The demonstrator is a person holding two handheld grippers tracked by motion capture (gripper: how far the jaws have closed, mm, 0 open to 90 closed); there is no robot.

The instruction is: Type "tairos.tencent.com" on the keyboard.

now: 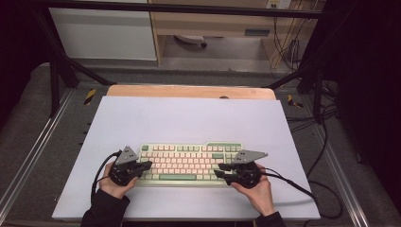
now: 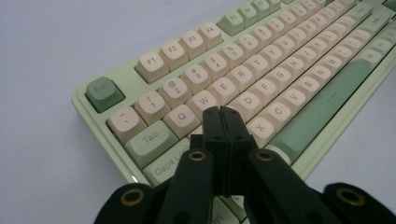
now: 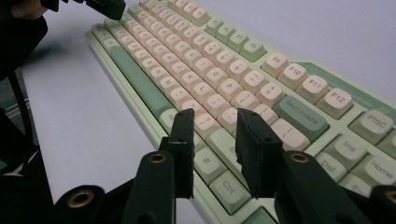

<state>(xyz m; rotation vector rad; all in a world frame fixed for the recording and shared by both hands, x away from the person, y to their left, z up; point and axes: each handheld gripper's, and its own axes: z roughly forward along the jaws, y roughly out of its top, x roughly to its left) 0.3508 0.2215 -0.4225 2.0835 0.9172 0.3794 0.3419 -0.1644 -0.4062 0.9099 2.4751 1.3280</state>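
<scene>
Keyboard on pale sheet over wood table; left hand-held gripper pressed together, right hand-held gripper spread.

- A pale lavender sheet covers the table across the middle of the frame.
- A strip of bare wood shows along the table's far edge.
- Grey carpet runs down the left and right sides.
- Black frame bars slant in at upper left and upper right, and one crosses the top.
- A white cabinet stands at upper left.
- A wooden desk sits at top centre, with a wheel beneath it.
- Black cables hang at upper right, and more trail over the floor at right.
- Yellow-black tape marks lie by the table's far corners.
- The far right is dark.
</scene>
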